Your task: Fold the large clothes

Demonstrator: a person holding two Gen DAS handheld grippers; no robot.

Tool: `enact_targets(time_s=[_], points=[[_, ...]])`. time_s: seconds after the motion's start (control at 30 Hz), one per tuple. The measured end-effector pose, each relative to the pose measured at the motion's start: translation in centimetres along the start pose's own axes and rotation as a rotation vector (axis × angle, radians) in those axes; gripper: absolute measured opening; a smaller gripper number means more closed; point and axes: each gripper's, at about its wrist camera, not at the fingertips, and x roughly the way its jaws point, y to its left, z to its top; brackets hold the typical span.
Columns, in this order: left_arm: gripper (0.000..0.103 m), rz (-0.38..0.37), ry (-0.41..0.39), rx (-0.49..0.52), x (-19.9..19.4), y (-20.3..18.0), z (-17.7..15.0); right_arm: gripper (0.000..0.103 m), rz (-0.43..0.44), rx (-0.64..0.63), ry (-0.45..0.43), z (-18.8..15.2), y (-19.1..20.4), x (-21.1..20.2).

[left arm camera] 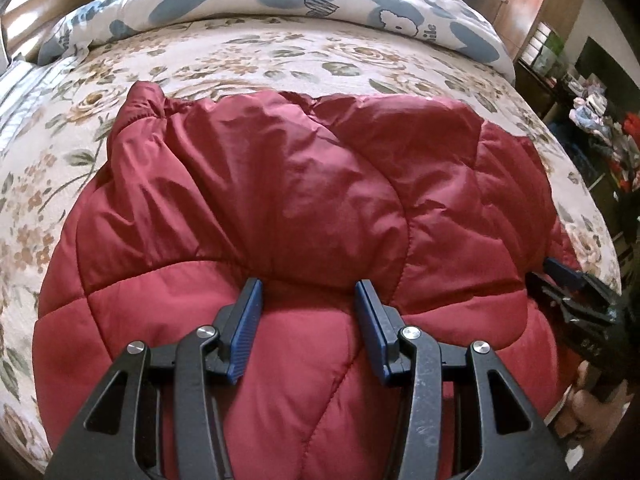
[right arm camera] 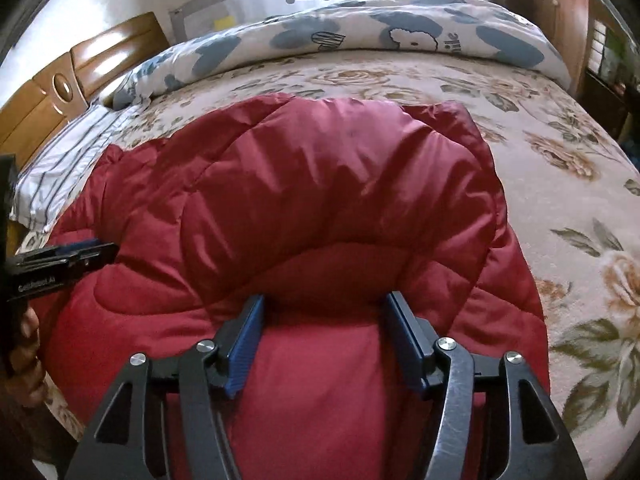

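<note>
- The big red puffy coat lies on the flowery bed, already folded over once.
- Your left gripper is partly open, holding nothing, right over the near fold.
- Your right gripper is open wider and empty too.
- Grab thick edges, not the slippery top.
- The coat's near edge is hidden under your tools.
</note>
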Motion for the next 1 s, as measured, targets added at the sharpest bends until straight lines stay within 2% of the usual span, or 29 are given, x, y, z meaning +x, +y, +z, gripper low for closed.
enact_targets(time_s=[0.17,0.33,0.43,0.63,0.87,1.0], points=[[0.046,-0.05,-0.022,-0.046,-2.7,0.8,-0.7,0.061,-0.004,0.007,-0.012,-0.5,0.2,-0.1],[0.046,-0.038,-0.056,-0.039,-5.9,1.1,-2.6,0.061,-0.002,0.01,-0.016,-0.6,0.2,-0.1],[0.046,-0.038,-0.042,-0.027,-6.4,1.0,-3.6,0.061,0.002,0.013,-0.017,-0.6,0.0,-0.1],[0.046,0.063,-0.007,0.015,-5.0,-0.3,-4.8,0.061,-0.008,0.031,-0.004,-0.3,0.4,-1.5],[0.048,0.074,-0.021,0.024,-7.4,-0.6,-5.7,0.063,0.061,-0.051,-0.054,-2.0,3.0,-6.7],[0.051,0.095,0.015,0.035,-5.8,-0.6,-6.7,0.063,0.007,-0.092,0.016,-3.6,3.3,-5.5]])
